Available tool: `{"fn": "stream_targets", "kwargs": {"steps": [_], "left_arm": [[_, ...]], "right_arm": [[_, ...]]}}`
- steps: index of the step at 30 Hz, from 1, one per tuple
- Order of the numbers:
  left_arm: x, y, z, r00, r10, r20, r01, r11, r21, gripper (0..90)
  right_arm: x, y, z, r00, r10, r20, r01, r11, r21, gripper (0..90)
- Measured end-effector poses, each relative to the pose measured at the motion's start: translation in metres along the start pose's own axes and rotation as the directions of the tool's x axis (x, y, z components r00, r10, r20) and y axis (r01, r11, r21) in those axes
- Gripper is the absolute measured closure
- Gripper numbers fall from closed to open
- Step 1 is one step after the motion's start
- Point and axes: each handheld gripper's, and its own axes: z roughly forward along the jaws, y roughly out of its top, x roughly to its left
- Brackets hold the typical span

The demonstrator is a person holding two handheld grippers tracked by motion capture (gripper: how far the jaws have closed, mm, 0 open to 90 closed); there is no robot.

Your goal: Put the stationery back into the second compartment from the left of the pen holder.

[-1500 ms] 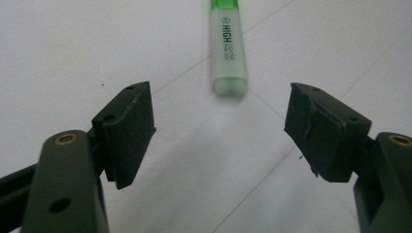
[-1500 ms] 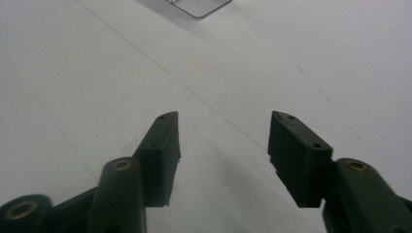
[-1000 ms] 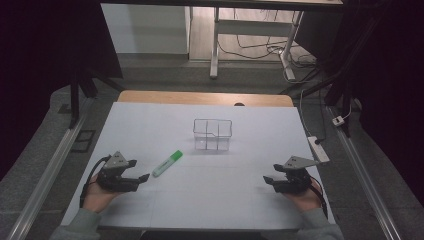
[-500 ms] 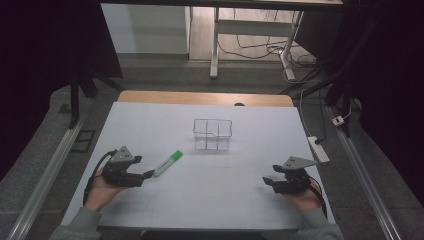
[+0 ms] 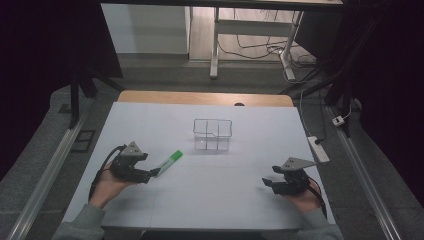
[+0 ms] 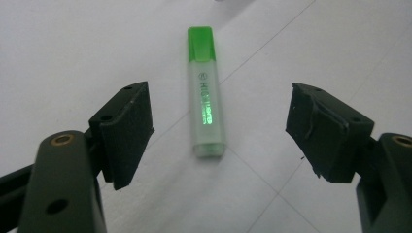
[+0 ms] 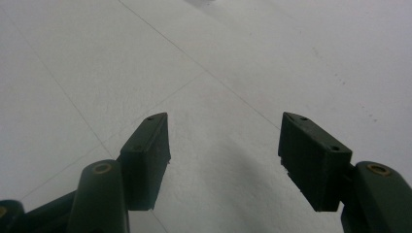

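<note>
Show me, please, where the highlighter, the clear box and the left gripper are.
highlighter (image 6: 206,104): left gripper view, on its pale barrel.
clear box (image 5: 213,135): high view, on its front wall.
left gripper (image 5: 150,174): high view, between its fingertips.

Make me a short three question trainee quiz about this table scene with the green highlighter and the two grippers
1. True or false: the left gripper is clamped on the green highlighter.
2. Which end of the highlighter points away from the left gripper? A) capped end B) bare end
3. What stands farther up the table than the highlighter?

Key
1. False: its jaws stand open, pads clear of it.
2. A
3. A clear divided container.
</note>
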Motion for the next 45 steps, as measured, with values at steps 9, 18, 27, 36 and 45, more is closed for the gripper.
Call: {"fn": "stream_targets", "kwargs": {"steps": [9,18,27,36,45], "left_arm": [[0.0,0.017,0.012,0.9997,0.021,0.008,-0.021,0.9995,0.025,24.9],[0.003,0.032,0.027,0.9995,0.032,0.002,-0.032,0.9961,0.083,24.8],[0.006,0.042,0.037,0.9992,0.038,-0.014,-0.036,0.9917,0.124,25.7],[0.006,0.063,0.054,0.9988,0.049,0.009,-0.049,0.9824,0.18,26.0],[0.009,0.073,0.067,0.9995,0.027,0.019,-0.03,0.9773,0.209,26.1]], "right_arm": [[0.001,0.001,0.001,1.0,-0.003,-0.002,0.003,1.0,0.0,35.7],[0.002,0.001,0.0,1.0,-0.002,0.005,0.002,1.0,0.005,35.7],[0.001,0.001,0.0,1.0,0.007,0.004,-0.007,1.0,0.003,35.5],[0.001,0.0,0.001,1.0,0.0,0.006,0.0,1.0,0.01,35.5],[0.001,0.0,0.001,1.0,-0.001,0.008,0.001,1.0,0.015,35.5]]}}
